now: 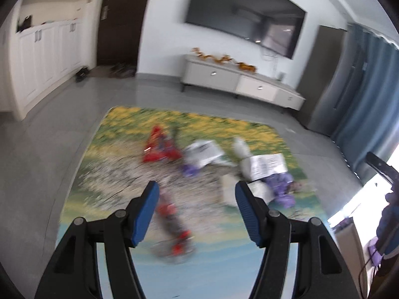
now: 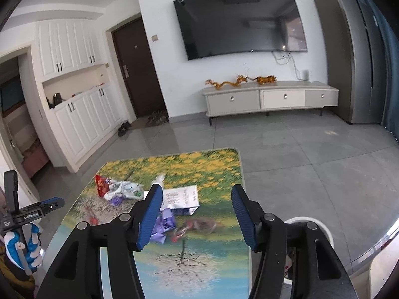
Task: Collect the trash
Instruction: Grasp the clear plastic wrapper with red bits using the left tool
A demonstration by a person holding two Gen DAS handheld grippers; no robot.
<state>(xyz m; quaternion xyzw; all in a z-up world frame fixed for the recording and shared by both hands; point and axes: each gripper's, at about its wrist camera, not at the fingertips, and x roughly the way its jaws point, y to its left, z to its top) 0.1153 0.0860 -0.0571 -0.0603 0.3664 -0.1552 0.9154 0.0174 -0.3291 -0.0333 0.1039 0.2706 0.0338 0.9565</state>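
Through your left wrist camera, the left tongs stand partly open with nothing between their blue pads; they hang above the near part of the desk, whose top carries a printed scene of yellow flowers and water. The picture is blurred here. The trash lies spread across the middle of the desk: a red wrapper toward the left edge, a crumpled white bag just beside it, a printed white sheet toward the right edge, and a purple wrapper touching that sheet on its near side. A red and dark wrapper lies nearer the front edge, just beside the left pad in the picture.

Through your right wrist camera, the right tongs are likewise partly open and empty, held over the near right part of the desk. The red wrapper and white bag sit near the far left corner, the printed sheet in the middle, the purple wrapper beside it. A white bin stands on the floor off the right edge. At the left, your gloved hand holds the other tool.
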